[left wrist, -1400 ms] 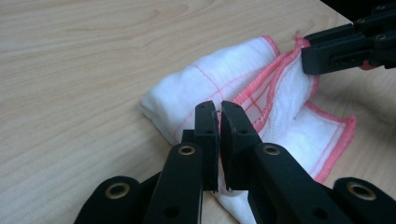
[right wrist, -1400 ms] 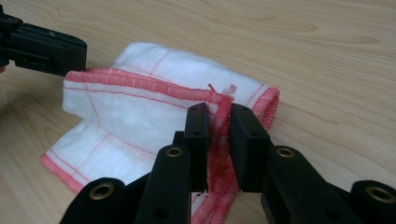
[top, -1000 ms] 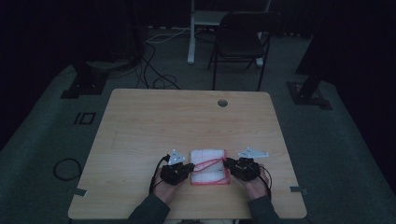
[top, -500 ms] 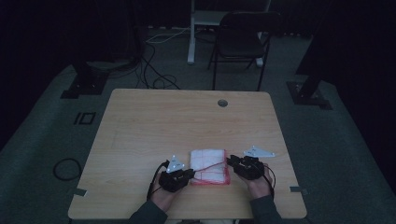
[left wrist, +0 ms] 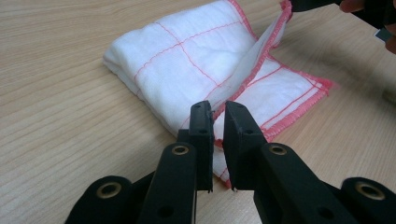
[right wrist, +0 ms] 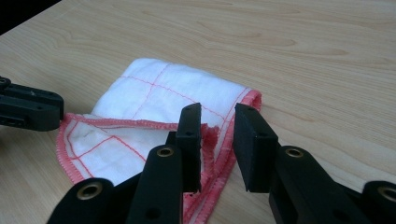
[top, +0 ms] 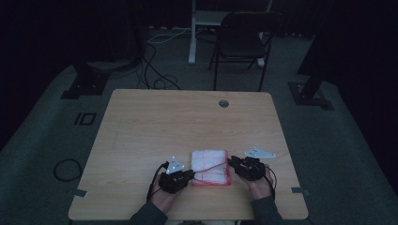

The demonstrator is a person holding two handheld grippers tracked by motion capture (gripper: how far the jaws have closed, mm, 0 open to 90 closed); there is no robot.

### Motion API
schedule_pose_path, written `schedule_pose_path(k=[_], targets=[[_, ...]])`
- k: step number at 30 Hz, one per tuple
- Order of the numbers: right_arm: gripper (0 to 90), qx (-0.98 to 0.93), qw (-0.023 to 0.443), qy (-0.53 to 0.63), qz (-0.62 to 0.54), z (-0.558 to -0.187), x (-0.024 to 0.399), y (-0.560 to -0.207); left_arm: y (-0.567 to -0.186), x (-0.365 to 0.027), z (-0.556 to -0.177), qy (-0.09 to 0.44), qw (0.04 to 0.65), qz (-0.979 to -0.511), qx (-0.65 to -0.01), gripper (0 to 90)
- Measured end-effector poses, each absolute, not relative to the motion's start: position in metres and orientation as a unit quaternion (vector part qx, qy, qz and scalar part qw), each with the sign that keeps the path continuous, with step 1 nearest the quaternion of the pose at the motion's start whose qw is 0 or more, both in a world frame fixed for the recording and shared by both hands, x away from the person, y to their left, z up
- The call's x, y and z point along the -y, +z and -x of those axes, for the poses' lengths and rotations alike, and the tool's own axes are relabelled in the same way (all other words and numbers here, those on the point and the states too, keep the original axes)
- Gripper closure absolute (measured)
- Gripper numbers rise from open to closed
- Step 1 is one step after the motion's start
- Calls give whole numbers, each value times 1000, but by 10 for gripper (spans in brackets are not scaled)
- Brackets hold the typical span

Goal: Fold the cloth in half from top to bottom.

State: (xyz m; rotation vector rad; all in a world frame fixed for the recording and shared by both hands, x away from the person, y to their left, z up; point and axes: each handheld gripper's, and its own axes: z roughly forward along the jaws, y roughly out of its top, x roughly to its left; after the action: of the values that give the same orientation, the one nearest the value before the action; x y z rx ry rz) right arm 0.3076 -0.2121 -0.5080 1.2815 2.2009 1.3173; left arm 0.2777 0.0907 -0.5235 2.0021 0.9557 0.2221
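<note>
Left gripper (top: 191,173): jaws have just been opening, but are seen nearly together, and the raised top layer (left wrist: 252,60) of the cloth is gripped between them. Right gripper (top: 230,161): jaws are set wider, a frayed corner (right wrist: 211,133) is seen against one jaw; grip or release cannot be told. Table (top: 187,117): light wood. Cloth (top: 210,161): white with red grid lines and a red hem, folded, laid near the table's 6 o'clock edge. The left gripper is placed at its 8 o'clock and the right gripper at its 3 o'clock.
</note>
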Motion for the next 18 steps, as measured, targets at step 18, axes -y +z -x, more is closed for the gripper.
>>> schedule_pose_path(k=[18], targets=[[696,-742,154,470,-453,-305,224,-502,-530,-98,-272,89,432,-808,-391,821]])
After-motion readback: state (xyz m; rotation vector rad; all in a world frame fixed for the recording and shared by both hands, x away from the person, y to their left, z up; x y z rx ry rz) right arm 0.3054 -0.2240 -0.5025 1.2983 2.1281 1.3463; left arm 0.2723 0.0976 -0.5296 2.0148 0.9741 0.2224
